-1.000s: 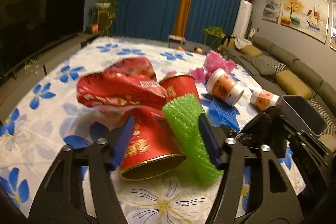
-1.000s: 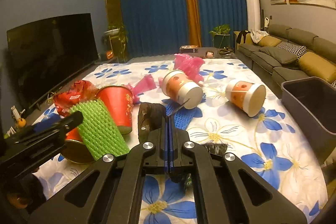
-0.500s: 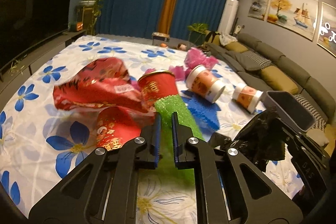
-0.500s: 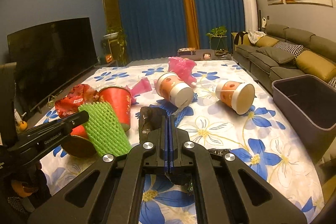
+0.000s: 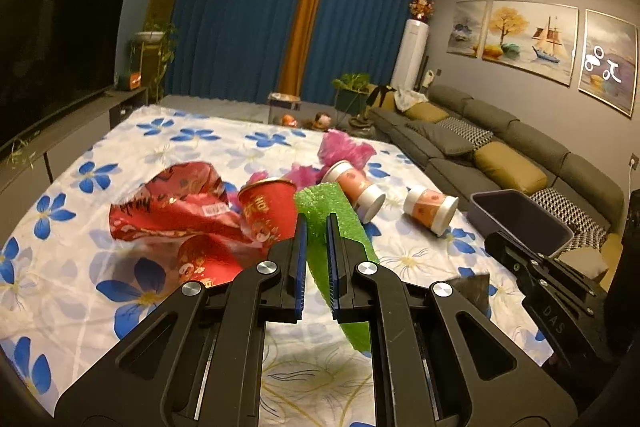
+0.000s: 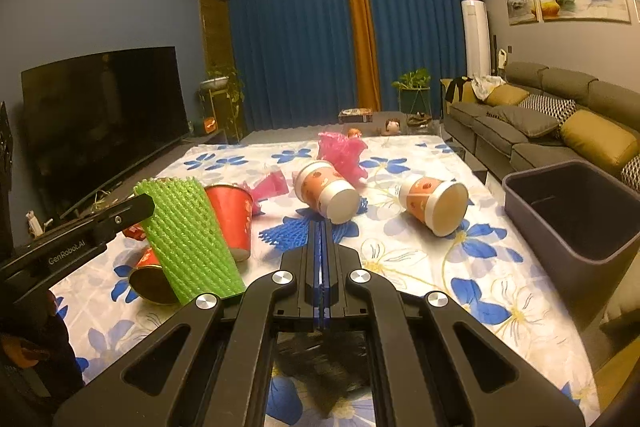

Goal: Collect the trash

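Note:
My left gripper (image 5: pixel 316 223) is shut on a green foam net sleeve (image 5: pixel 334 223) and holds it lifted above the floral cloth; the sleeve also shows in the right wrist view (image 6: pixel 186 239). My right gripper (image 6: pixel 321 227) is shut on a black plastic bag (image 6: pixel 324 359) that hangs below its fingers. Red cups (image 5: pixel 268 211), a crumpled red wrapper (image 5: pixel 172 203), two orange paper cups (image 6: pixel 330 193) (image 6: pixel 436 203), pink wrappers (image 6: pixel 340 151) and a blue foam net (image 6: pixel 288 231) lie on the cloth.
A dark grey bin (image 6: pixel 576 215) stands at the cloth's right edge, open and upright. A grey sofa (image 5: pixel 500 155) runs along the right wall. A TV (image 6: pixel 104 111) on a low unit stands to the left. Blue curtains hang behind.
My left gripper closed on the green sleeve and lifted it up off the cloth. My right gripper rose with the black bag, which now hangs lower under the fingers.

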Available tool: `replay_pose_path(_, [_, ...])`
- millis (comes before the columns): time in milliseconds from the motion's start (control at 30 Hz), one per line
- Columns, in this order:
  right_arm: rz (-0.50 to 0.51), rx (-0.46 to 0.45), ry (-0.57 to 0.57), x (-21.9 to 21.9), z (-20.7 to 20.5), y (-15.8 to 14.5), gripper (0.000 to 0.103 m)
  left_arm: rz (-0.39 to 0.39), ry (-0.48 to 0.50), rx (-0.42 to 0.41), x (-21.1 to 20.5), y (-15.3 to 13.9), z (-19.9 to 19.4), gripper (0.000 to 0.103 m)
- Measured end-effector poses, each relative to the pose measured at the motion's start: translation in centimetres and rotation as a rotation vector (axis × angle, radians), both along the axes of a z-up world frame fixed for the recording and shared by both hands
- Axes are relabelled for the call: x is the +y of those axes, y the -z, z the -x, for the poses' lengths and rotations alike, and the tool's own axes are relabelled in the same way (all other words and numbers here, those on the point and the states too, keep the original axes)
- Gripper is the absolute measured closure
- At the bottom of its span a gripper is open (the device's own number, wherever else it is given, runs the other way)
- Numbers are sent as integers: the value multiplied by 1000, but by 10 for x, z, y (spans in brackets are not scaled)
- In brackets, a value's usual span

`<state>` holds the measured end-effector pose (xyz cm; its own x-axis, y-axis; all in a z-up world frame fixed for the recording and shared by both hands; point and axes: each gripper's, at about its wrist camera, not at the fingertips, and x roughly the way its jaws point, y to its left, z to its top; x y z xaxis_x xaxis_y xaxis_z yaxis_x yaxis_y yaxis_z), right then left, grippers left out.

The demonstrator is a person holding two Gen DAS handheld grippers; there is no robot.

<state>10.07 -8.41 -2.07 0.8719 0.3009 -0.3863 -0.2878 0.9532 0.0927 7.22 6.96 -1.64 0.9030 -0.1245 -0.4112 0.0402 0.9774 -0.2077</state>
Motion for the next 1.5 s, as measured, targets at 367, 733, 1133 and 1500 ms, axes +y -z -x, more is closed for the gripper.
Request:
replay_pose_path(367, [-8, 63, -14, -19, 15, 11, 75, -11, -14, -19, -2, -3, 12, 95])
replay_pose_path(733, [35, 175, -97, 9, 18, 45, 36, -28, -84, -31, 15, -5, 31, 95])
replay_pose_path(1133, [85, 231, -122, 21, 11, 60, 101, -31, -54, -16, 9, -1, 30, 95])
replay_pose_path(1500, [58, 128, -74, -2, 20, 28, 102, -68, -5, -24, -17, -2, 26, 95])
